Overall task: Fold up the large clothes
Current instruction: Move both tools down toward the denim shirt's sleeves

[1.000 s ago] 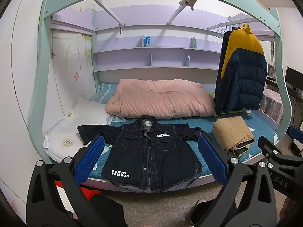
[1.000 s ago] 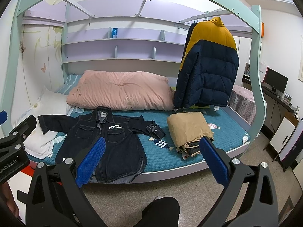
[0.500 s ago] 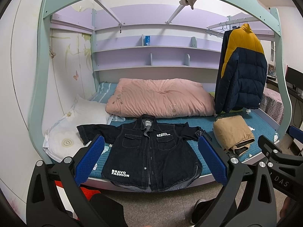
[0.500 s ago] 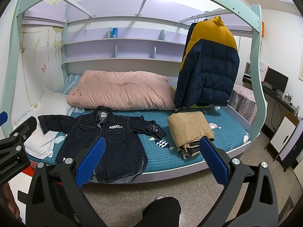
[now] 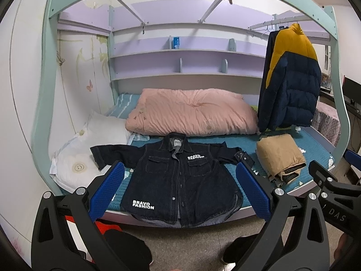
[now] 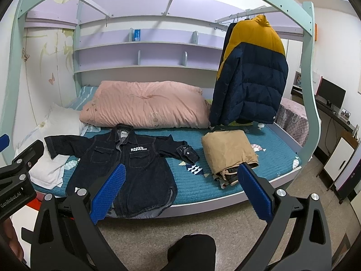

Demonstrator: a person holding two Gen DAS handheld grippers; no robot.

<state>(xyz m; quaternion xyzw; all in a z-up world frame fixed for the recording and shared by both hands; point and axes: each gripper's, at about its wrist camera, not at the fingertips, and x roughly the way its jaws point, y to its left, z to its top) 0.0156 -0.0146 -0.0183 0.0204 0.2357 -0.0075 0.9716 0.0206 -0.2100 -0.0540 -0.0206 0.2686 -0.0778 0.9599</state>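
Grippers first, lowest in both frames: left gripper (image 5: 179, 189) wide apart, holding nothing, blue pads (image 5: 106, 190) framing the jacket from well short of the bed; right gripper (image 6: 179, 192) likewise spread wide and empty, aimed between the jacket and the tan bundle. Two tools, four blue pads, none touching cloth. A dark shoe or knee at the bottom edge of each view, over speckled floor.

Next, at the centre of the left view: denim jacket (image 5: 180, 180), laid flat and face up on the teal mattress (image 6: 203, 178), buttoned, collar away from the camera, hem hanging slightly over the near bed edge. Both sleeves spread out sideways, the right-hand cuff turned back on itself. No crease or fold made in it yet, so by the look of it, spreading done and folding not begun: sleeves, sides and length all left to do.

Lower right of the left view, just beside the jacket's cuff but apart from it: tan bundle (image 5: 279, 158), already folded, with a darker layer showing at its near end. Probably one finished piece; cannot tell how many garments inside.

Left side: white pillow (image 5: 74, 158), one. Farther back: pink quilt (image 5: 191, 115), one. Upper right: puffer coat (image 5: 291, 81), one, hanging from a rail, untouched. Farthest: purple shelves (image 5: 180, 54) with a single small blue box.
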